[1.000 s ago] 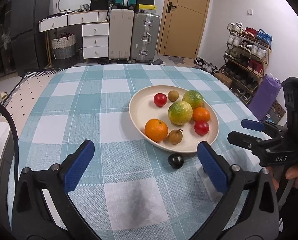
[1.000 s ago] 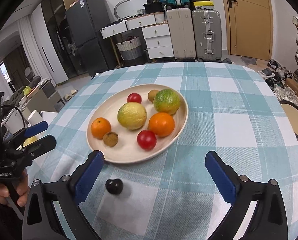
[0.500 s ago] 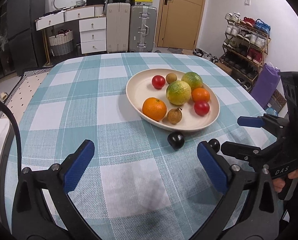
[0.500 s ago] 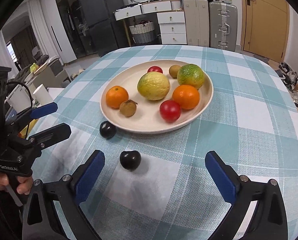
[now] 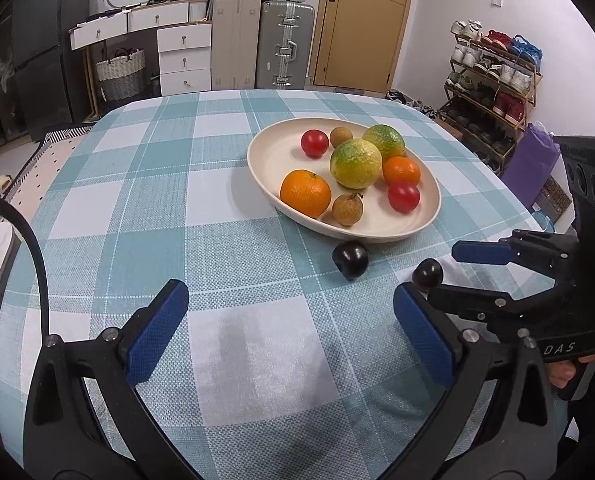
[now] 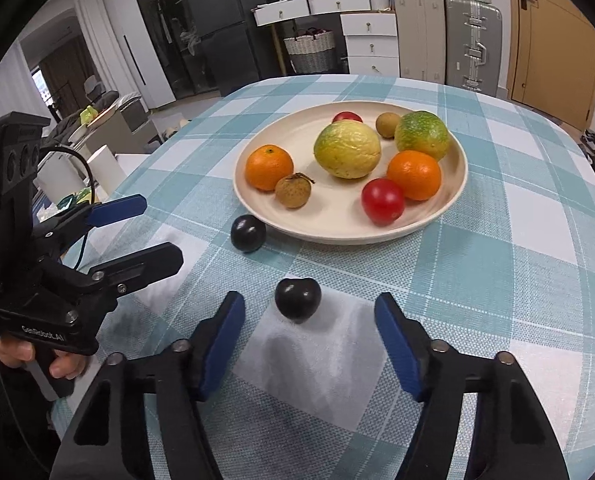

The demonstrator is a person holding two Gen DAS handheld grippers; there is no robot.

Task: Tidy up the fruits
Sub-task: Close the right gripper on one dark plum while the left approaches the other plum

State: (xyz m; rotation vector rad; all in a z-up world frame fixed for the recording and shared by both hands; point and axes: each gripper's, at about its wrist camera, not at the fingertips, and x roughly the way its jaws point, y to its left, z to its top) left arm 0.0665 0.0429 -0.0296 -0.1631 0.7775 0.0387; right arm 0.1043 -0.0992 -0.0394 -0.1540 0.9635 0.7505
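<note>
A cream plate (image 5: 273, 168) (image 6: 325, 228) on the checked tablecloth holds two oranges, two red tomatoes, two green-yellow citrus and two brown longans. Two dark plums lie on the cloth in front of it. One plum (image 6: 248, 233) (image 5: 350, 257) sits by the plate's rim. The other plum (image 6: 298, 298) (image 5: 427, 274) lies just ahead of my right gripper (image 6: 309, 320), between its open fingertips and not touched. My left gripper (image 5: 285, 320) is open and empty over bare cloth; it also shows in the right wrist view (image 6: 145, 232).
The round table's edge (image 5: 97, 120) curves off on all sides. Suitcases (image 5: 285, 44), drawers and a door stand behind the table, a shoe rack (image 5: 493, 80) at the right. A white box (image 6: 97, 168) stands left of the table.
My right gripper has moved down and forward over the nearer plum, and its fingers have narrowed around it. My left gripper has stayed almost still.
</note>
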